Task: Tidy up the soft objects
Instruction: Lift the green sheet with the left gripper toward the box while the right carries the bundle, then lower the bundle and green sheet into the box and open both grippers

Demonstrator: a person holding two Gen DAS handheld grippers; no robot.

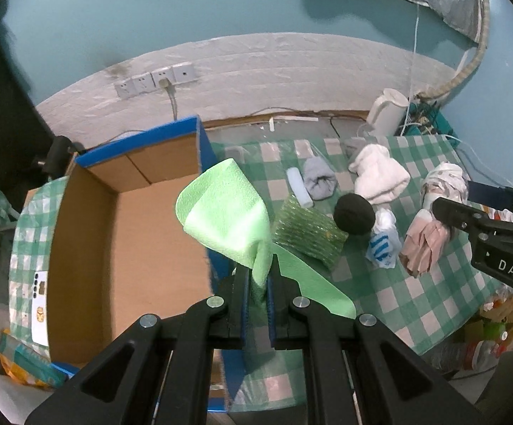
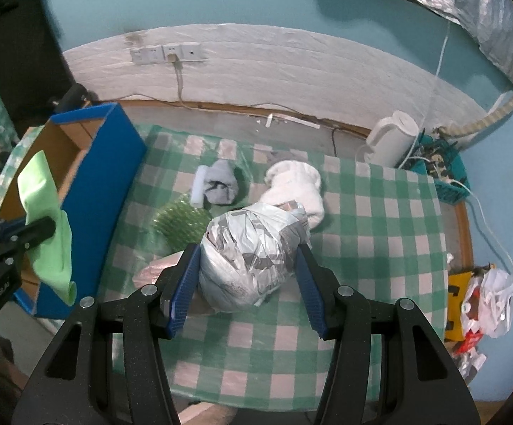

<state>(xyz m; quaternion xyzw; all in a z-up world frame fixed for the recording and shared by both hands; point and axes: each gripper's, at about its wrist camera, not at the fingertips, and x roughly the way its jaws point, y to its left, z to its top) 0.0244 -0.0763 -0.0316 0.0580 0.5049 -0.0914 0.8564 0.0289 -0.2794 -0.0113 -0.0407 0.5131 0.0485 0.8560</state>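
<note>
My left gripper (image 1: 260,276) is shut on a light green foam sheet (image 1: 228,212) and holds it up over the right wall of the open blue cardboard box (image 1: 132,233). The sheet also shows in the right wrist view (image 2: 47,226). My right gripper (image 2: 247,265) is open, its jaws on either side of a grey-and-white crumpled plastic bag bundle (image 2: 253,251) on the checked tablecloth (image 2: 380,233). On the cloth lie a green bubble-wrap piece (image 1: 309,230), a black ball (image 1: 354,214), a white fluffy cloth (image 1: 377,175), a grey sock (image 1: 318,179), a pale blue roll (image 1: 299,186) and a pink bag (image 1: 424,244).
A white kettle (image 2: 391,138) stands at the back right beside a teal basket of cables (image 2: 440,170). Wall sockets (image 2: 166,53) with a plugged cord are behind the table. Bags and litter (image 2: 486,301) lie on the floor at the right.
</note>
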